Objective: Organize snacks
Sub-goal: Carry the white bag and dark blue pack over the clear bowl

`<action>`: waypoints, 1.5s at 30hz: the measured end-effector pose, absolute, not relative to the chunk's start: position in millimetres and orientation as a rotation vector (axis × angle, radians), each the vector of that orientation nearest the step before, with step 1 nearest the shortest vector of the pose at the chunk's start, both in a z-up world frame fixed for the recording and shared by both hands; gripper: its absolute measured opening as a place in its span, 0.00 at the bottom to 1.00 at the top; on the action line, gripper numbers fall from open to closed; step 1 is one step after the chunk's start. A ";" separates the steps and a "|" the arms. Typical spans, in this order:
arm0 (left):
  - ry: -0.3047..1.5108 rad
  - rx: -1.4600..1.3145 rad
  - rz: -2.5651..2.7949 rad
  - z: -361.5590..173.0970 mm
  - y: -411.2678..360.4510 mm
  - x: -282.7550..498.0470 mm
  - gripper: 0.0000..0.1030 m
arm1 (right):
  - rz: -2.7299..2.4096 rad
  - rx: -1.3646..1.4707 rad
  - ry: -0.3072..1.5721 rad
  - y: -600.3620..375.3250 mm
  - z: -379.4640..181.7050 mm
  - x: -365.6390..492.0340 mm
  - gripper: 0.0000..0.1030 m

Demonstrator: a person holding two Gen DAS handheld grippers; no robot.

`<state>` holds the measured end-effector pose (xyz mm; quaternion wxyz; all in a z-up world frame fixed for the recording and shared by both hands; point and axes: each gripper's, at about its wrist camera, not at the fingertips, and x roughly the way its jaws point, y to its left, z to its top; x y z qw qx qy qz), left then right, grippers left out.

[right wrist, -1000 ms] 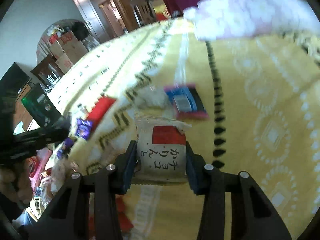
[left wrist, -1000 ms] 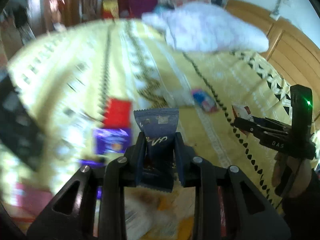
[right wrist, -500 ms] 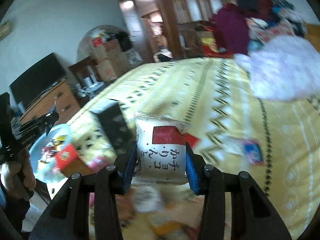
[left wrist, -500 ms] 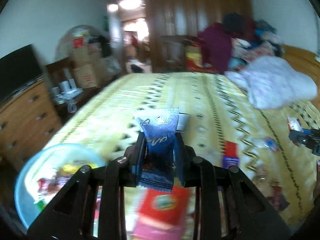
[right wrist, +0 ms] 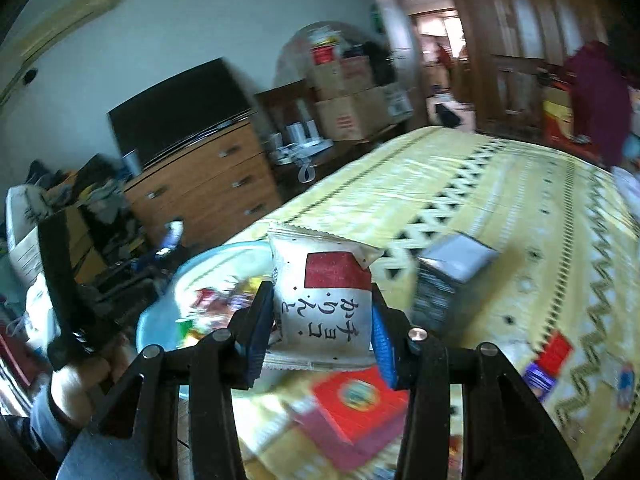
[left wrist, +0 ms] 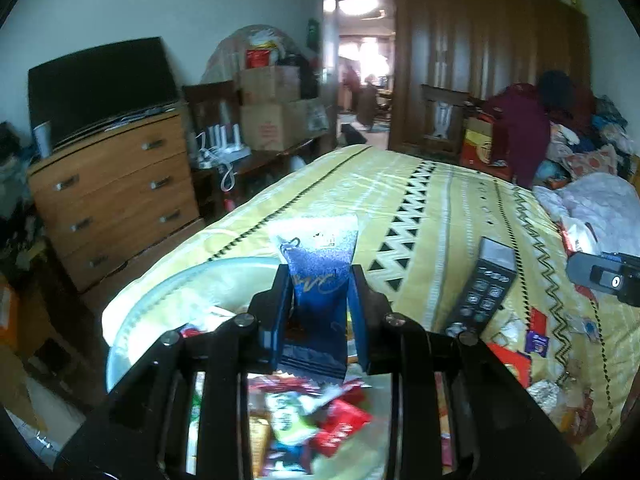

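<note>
Both grippers grip packets — left gripper point(left wrist: 319, 312) a blue packet point(left wrist: 318, 280), right gripper point(right wrist: 320, 332) a white packet point(right wrist: 322, 300) — release only once above the bowl point(left wrist: 160, 292) at the bed's point(left wrist: 420, 200) corner.

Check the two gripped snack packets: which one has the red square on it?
The white packet in the right gripper: red square above black characters. The left gripper holds an all-blue packet, no red.

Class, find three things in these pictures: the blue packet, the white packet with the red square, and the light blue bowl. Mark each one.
Blue packet point(left wrist: 318, 280): left wrist view, middle of its front.
White packet point(right wrist: 322, 312): right wrist view, printed front below the red square.
Bowl point(right wrist: 158, 312): right wrist view, its left rim.
</note>
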<state>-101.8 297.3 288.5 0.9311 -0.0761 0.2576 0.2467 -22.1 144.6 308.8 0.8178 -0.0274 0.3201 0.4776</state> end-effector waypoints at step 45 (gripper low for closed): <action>0.622 -0.335 0.608 247.5 411.0 -140.2 0.27 | 1.210 -0.149 0.859 325.3 271.1 -52.3 0.47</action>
